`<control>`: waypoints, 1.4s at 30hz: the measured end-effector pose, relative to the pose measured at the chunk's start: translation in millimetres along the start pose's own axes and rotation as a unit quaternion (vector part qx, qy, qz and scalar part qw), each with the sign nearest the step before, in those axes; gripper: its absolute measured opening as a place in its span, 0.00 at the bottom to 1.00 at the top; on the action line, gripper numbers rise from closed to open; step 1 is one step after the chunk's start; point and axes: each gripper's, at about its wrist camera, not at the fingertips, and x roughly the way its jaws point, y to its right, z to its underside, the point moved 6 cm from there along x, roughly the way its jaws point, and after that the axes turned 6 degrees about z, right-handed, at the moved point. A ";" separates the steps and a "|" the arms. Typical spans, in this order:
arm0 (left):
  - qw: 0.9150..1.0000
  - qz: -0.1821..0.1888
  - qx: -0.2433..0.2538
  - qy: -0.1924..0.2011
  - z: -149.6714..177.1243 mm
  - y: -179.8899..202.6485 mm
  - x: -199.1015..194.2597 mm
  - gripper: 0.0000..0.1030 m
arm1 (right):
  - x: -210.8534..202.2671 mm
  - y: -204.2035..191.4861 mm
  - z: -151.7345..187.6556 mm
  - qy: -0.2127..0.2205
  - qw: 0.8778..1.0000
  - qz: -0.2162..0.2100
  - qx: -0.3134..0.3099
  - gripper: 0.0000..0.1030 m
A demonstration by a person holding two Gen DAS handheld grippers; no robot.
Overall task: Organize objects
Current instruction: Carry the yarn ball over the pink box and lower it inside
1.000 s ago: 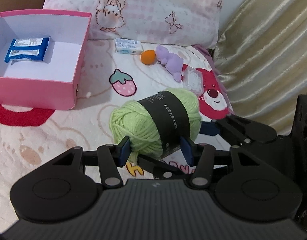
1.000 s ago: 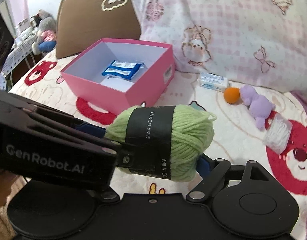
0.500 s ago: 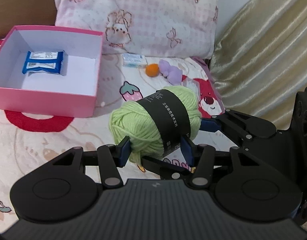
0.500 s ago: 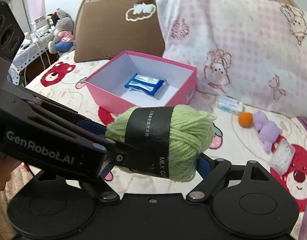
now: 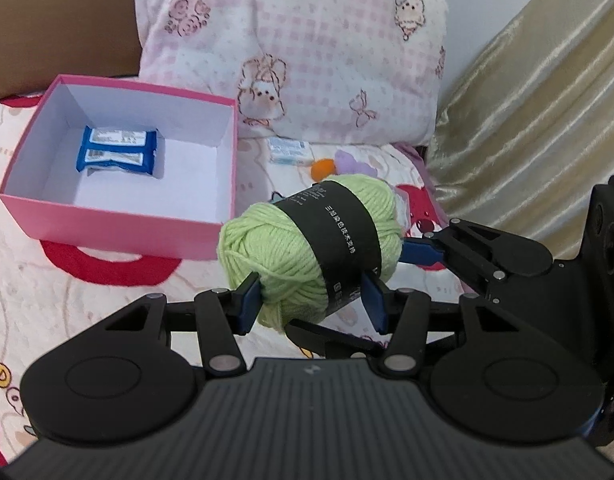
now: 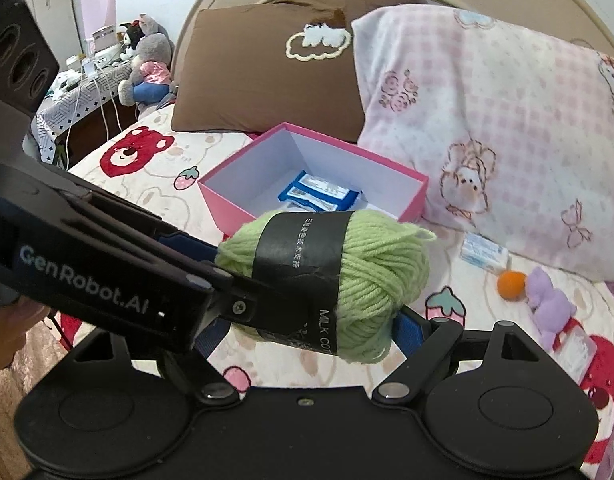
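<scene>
Left claw (image 5: 311, 304) clamped across the green yarn ball (image 5: 311, 248); right claw (image 6: 307, 320) clamped on the same ball end to end. Ball held clear above the bed (image 5: 67, 292). Step, as judged: carrying yarn to the pink box (image 5: 119, 228), at 10 o'clock in the left view. Next: travel over the near wall, lower beside the blue packets (image 5: 117, 152), release both. Orange ball (image 6: 511, 285), purple toy (image 6: 549, 304), small pack (image 6: 483, 252) lie at 3 o'clock in the right view, off the path.

The black paper band (image 6: 303, 276) around the light green yarn ball (image 6: 379, 280), between the fingers, read "MILK CO…"; its small white characters were probably Chinese. The left gripper (image 5: 311, 304), alongside, bore "GenRobot.AI".
</scene>
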 end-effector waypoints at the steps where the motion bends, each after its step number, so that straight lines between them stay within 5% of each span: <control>1: 1.000 0.000 0.000 0.004 -2.7 -1.8 -1.8 0.49 | 1.2 -0.8 -2.6 0.002 1.000 -0.002 -0.002 0.85; 15: 0.994 0.010 -0.040 0.099 -61.3 -70.9 -20.1 0.49 | 41.0 -16.2 -54.5 0.058 0.997 -0.042 -0.043 0.84; 19: 0.991 -0.010 -0.037 0.130 -69.0 -96.1 -17.7 0.50 | 58.8 -23.8 -59.0 0.054 0.995 -0.064 -0.060 0.73; 29: 0.990 -0.018 -0.056 0.125 -69.4 -160.0 16.5 0.48 | 115.8 -24.5 -55.3 0.026 0.996 -0.083 -0.012 0.65; 36: 0.984 -0.018 -0.080 0.158 -76.3 -208.7 19.4 0.48 | 159.0 -41.8 -77.9 -0.020 0.992 -0.104 -0.073 0.64; 42: 0.985 -0.039 -0.065 0.153 -80.1 -226.7 32.7 0.46 | 193.3 -33.0 -81.6 -0.057 0.988 -0.143 -0.004 0.64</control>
